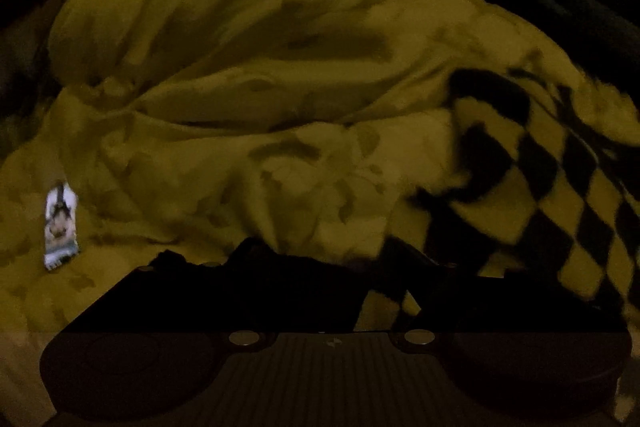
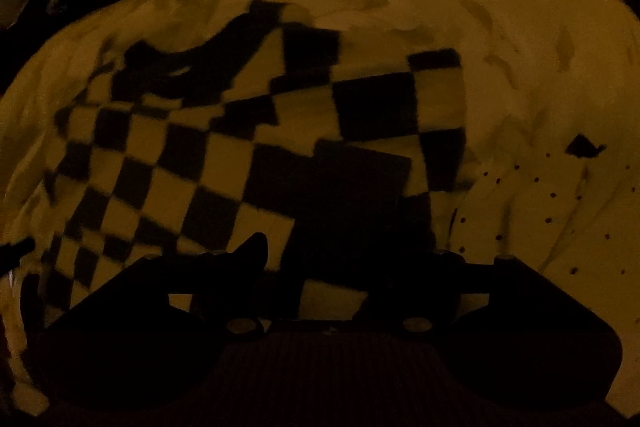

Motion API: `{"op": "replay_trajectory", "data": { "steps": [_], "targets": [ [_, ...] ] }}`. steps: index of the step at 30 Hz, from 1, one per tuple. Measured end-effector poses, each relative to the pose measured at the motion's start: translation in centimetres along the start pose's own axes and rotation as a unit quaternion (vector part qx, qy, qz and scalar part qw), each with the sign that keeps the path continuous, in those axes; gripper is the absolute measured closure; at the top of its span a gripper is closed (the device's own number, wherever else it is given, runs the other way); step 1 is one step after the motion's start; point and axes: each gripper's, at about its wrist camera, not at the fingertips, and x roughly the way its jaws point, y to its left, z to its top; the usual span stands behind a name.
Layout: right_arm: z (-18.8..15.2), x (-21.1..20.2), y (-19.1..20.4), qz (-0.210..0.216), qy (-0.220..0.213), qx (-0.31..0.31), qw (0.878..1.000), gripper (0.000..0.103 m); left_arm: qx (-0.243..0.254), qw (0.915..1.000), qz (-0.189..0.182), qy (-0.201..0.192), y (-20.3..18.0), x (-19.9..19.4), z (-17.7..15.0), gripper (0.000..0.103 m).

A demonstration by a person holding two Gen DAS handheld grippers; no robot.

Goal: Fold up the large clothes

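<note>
Two hand-held grippers [image 1: 320, 267] [image 2: 344, 259], one checkered garment [image 2: 240, 155]

Both views are very dim with a heavy yellow-brown cast. The grippers' bodies read as near-black silhouettes (finger detail is lost). The checkered cloth [image 2: 240, 155] and the pale sheet [image 1: 240, 67] look soft and blocky from blur. Corners fall to black, and straight lines bow under fisheye distortion.

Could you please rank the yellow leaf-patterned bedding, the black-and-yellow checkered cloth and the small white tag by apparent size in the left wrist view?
1. Yellow leaf-patterned bedding
2. Black-and-yellow checkered cloth, partly cut off at the right edge
3. Small white tag
</note>
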Motion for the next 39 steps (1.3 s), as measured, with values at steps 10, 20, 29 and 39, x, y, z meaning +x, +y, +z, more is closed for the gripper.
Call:
{"op": "replay_trajectory", "data": {
  "steps": [10, 20, 29, 39],
  "targets": [
    [-6.1, -7.7, -0.9, 0.021, -0.032, -0.176, 0.984, 0.013, 0.084, 0.9953, -0.049, 0.0, -1.0, -5.6, -4.2, 0.0],
    [-13.2, -9.4, -4.0, 0.037, 0.008, -0.188, 0.981, 0.023, 0.002, 0.9969, -0.033, 0.071, 4.2, -7.0, -9.1, 0.0],
    [-16.4, -5.9, -3.5, 0.12, 0.062, -0.079, 0.988, 0.032, 0.046, 0.9969, -0.034, 0.055, 5.7, -8.9, -9.7, 0.0],
    [-16.1, -4.3, -2.9, 0.119, 0.076, -0.077, 0.987, 0.034, 0.111, 0.99, -0.057, 0.066, 3.4, -5.4, -9.4, 0.0]
  ]
}}
